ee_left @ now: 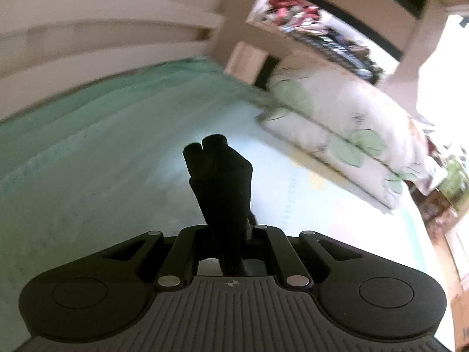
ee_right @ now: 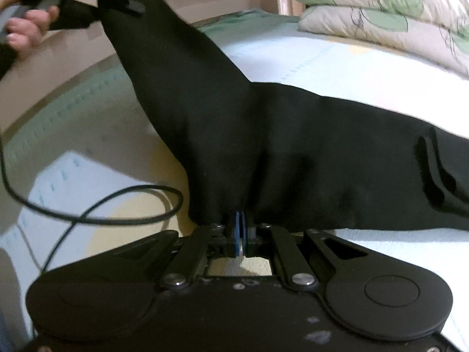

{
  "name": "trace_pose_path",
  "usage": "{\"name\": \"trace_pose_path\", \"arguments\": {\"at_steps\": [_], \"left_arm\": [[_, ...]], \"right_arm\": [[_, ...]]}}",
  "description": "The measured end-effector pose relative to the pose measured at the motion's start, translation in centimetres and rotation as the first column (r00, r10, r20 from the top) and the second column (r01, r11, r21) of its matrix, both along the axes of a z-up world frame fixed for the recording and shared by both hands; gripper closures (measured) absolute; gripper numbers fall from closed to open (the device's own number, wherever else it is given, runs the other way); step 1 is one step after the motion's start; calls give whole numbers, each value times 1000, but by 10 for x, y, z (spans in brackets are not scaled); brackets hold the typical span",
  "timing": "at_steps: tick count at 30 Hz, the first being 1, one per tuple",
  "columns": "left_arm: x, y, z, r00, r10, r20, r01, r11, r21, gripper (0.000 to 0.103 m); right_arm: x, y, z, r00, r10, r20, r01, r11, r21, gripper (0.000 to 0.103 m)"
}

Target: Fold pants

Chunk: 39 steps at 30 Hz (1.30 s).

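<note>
Black fabric pants lie across the pale green bed, long axis toward the pillow end; the right gripper pinches their near edge; the left gripper, pinching one end, holds it above the bed's left side.

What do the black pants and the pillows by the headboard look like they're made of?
The pants look like a soft matte knit or woven cloth: they drape in smooth folds and show no shine. The pillows look like printed cotton-type fabric, matte, with green leaf shapes; the weave is too blurred to confirm.
</note>
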<state>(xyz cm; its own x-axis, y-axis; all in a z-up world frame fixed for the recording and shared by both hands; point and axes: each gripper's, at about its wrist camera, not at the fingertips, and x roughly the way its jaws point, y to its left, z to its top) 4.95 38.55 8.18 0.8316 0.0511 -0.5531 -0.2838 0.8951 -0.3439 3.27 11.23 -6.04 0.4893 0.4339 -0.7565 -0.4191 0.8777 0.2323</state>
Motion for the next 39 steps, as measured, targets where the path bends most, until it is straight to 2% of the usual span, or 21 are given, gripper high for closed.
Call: {"name": "trace_pose_path", "arguments": {"at_steps": [4,9,13,16,18,21,25,27,29,32,35,39], "left_arm": [[5,-40,21,998,-62,30,60,997,56,96],[16,-97,42,986,-156,58,149,983,109,96],[32,-151,45,969,-236,66,228,967,113,96],[49,-192,34,953,-297,59,290,951,102,96],[62,-221,22,941,-334,51,329,941,82,96],[80,-269,-5,925,-378,26,375,922,95,96],[104,-324,-56,899,-432,-80,435,900,31,93],[118,-344,-85,876,-459,-150,463,886,-11,92],[128,-356,-101,862,-467,-198,470,882,-31,91],[131,-367,-105,861,-462,-213,475,880,10,87],[129,-369,-96,847,-490,-207,508,860,45,82],[131,-372,-87,837,-506,-208,521,853,22,77]], "right_arm": [[11,-22,7,999,-9,-54,13,997,72,97],[15,-75,38,997,-77,7,75,989,129,95],[25,-126,50,982,-181,44,176,979,101,95],[38,-174,52,953,-300,32,296,951,87,95],[47,-205,51,935,-355,0,354,931,91,94],[58,-241,48,909,-417,-10,416,905,87,92],[68,-268,34,872,-487,-51,490,868,87,92],[71,-276,25,851,-521,-74,525,848,70,92],[73,-280,16,837,-540,-84,545,837,52,92],[77,-283,12,826,-556,-90,562,825,59,93],[76,-290,10,813,-573,-99,580,811,70,92],[72,-295,12,793,-599,-113,608,789,90,92]]}}
